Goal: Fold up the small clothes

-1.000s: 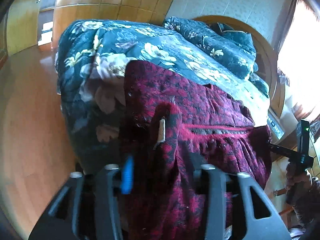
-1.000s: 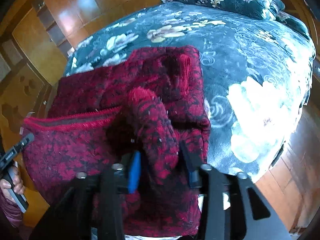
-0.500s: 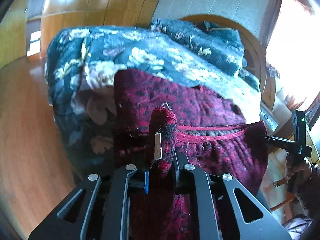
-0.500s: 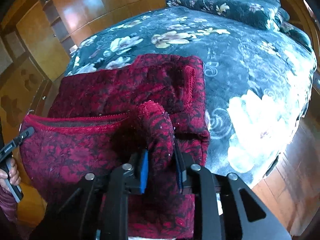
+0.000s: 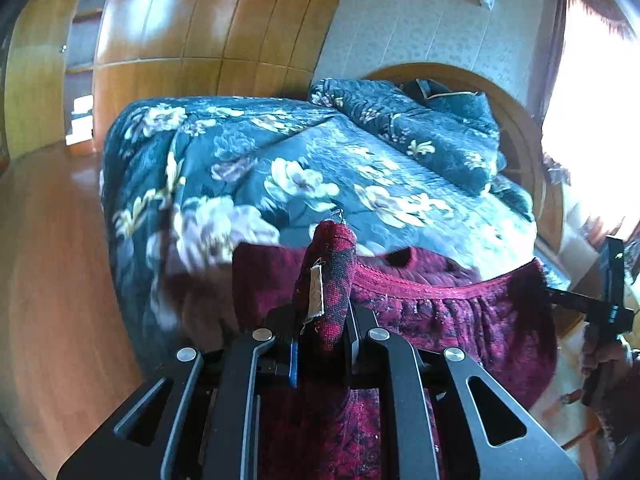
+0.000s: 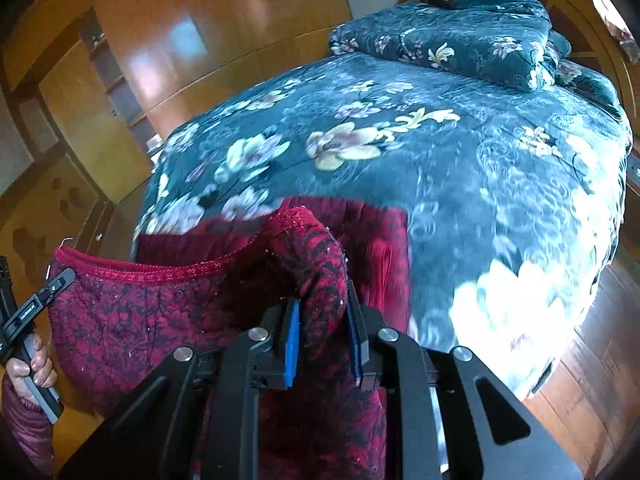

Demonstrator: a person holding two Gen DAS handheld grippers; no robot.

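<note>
A: How do the two tongs sit?

B: The left tongs (image 5: pixel 322 344) angle downward, clenched on a bunched corner of the red patterned garment (image 5: pixel 448 320), beside a small pale label (image 5: pixel 316 292) sewn to the fabric. The right tongs (image 6: pixel 322 344) tilt down as well, clamped on the garment's other waist corner (image 6: pixel 312 248); blue pads (image 6: pixel 292 344) press the cloth from both sides.

A: And the person's hands?

B: In the right wrist view, the left hand (image 6: pixel 30 364) wraps a grey handle at the far left, above a quilted purple sleeve (image 6: pixel 24 428). In the left wrist view, the right hand (image 5: pixel 604 360) grips its handle at the far right edge.

A: Where is the garment itself?

B: It is stretched between the two tongs, its gathered waistband (image 5: pixel 440 286) forming a sagging line from one to the other. The rest of it hangs at the near edge of the bed (image 6: pixel 460 152); whether it touches the cover cannot be told.

A: The room?

B: The bed has a dark teal floral cover, with a folded quilt (image 6: pixel 460 44) of the same print at the far end by a curved wooden headboard (image 5: pixel 516 120). Glossy wooden wardrobes (image 5: pixel 192 32) line the far wall, the floor (image 5: pixel 52 280) is polished wood, and a bright curtained window (image 5: pixel 592 120) glows at right.
</note>
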